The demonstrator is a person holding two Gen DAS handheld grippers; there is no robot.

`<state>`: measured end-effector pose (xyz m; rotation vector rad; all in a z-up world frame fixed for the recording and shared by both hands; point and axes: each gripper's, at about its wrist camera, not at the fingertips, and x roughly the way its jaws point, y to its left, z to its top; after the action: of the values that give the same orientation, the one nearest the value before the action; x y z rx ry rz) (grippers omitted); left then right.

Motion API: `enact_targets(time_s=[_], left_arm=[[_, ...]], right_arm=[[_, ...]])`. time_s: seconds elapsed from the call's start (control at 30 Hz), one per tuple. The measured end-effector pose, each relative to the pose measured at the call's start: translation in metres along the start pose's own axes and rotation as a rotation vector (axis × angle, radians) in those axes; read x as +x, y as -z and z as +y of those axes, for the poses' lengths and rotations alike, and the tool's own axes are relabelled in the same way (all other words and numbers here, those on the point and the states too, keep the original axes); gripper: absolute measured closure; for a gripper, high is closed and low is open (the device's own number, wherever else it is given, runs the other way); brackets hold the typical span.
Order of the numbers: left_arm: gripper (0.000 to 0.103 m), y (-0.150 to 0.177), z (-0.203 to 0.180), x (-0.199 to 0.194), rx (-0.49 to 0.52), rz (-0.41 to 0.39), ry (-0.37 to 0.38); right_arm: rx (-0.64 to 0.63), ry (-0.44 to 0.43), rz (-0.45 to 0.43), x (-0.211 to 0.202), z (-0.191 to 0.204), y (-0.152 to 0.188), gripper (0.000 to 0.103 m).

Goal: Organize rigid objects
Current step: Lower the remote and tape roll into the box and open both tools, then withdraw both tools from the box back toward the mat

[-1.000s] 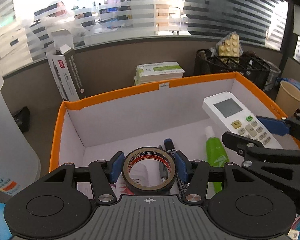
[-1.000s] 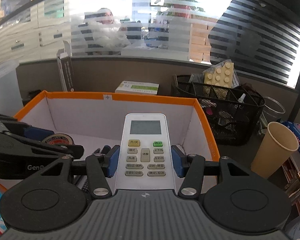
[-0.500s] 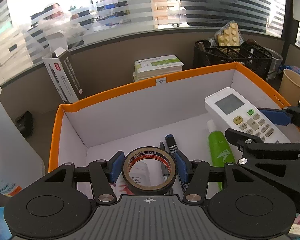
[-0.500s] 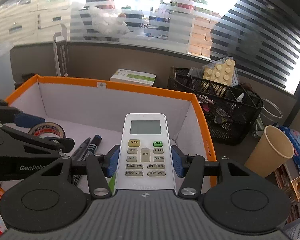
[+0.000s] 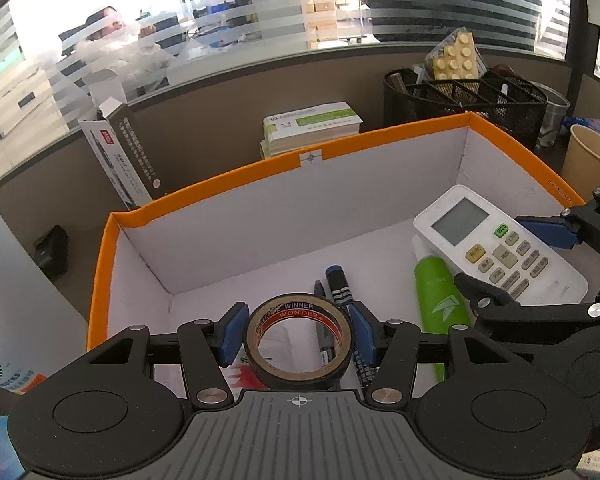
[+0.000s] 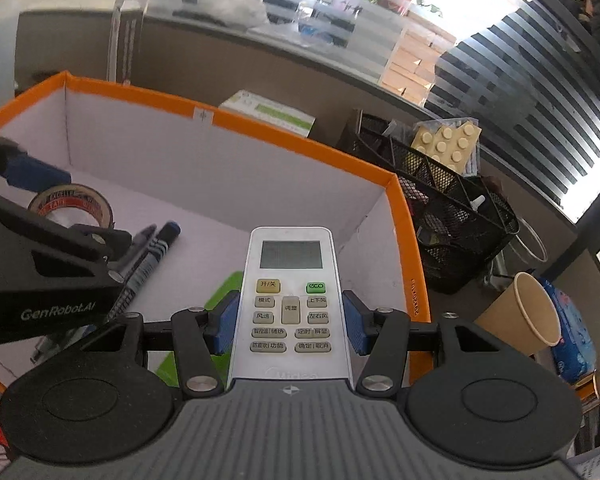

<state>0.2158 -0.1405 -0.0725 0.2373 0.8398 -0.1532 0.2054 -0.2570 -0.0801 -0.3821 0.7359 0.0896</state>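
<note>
left hand-held gripper grasps one tape roll, right hand-held gripper one remote.

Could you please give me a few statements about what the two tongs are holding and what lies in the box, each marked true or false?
1. The left tongs are closed on a roll of tape. True.
2. The right tongs hold a paper cup. False: they are closed on a white remote control; the paper cup stands outside the box.
3. A green bottle lies inside the orange-rimmed box. True.
4. The box holds nothing else. False: two pens also lie on its floor.
5. The black mesh basket sits inside the box. False: it stands outside, beyond the box's right wall.
</note>
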Motion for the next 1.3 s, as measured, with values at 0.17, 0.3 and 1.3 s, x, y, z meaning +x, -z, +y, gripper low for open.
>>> enact_targets(time_s=[0.17,0.3,1.3], left_arm=[[0.045,0.0,0.0,0.001,-0.007,0.012,-0.005],[0.04,-0.002,0.001,0.001,-0.016,0.016,-0.006],[0.0,0.077,0.083,-0.148,-0.094,-0.354,-0.109]], right_arm=[[-0.008,0.008,0.009,0.0,0.0,-0.001,0.051],[-0.008,0.016,0.007,-0.001,-0.001,0.0,0.051],[0.231,-0.048,-0.292,-0.152,-0.016,0.076,0.013]])
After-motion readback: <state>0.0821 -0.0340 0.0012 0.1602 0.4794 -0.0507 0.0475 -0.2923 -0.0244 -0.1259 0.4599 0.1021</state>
